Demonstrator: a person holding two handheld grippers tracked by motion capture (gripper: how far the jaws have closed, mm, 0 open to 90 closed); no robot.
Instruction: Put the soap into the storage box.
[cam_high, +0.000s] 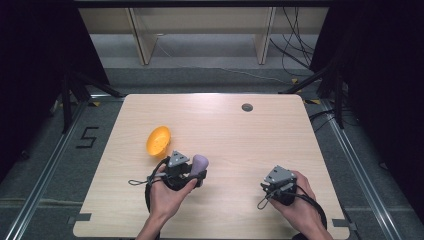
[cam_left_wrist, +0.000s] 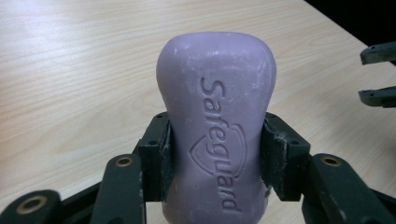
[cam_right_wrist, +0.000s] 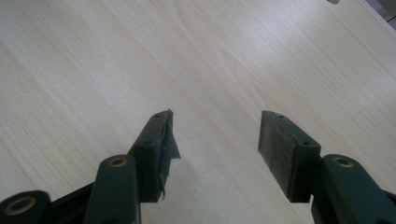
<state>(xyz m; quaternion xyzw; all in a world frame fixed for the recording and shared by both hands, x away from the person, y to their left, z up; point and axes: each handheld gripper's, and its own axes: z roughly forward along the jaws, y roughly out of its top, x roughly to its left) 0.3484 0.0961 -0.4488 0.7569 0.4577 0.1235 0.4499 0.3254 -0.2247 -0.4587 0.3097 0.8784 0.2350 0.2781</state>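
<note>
A purple bar of soap (cam_left_wrist: 217, 126) stamped "Safeguard" stands on end between the jaws of my left gripper (cam_left_wrist: 215, 161), which is shut on its lower half. From above, the soap (cam_high: 200, 162) pokes out of the left gripper (cam_high: 196, 172) near the table's front left. An orange bowl (cam_high: 158, 140) lies tilted on its side just beyond that hand. My right gripper (cam_high: 270, 190) rests low at the front right, open, and in its own view the right gripper (cam_right_wrist: 215, 140) has bare wood between its pads. Its jaw tips (cam_left_wrist: 378, 74) show at the edge of the left gripper view.
The light wooden table (cam_high: 250, 145) has a small grey round cap (cam_high: 247, 107) near its far edge. Cables trail from both grippers. Black stands and a floor marking "5" lie beyond the table's sides.
</note>
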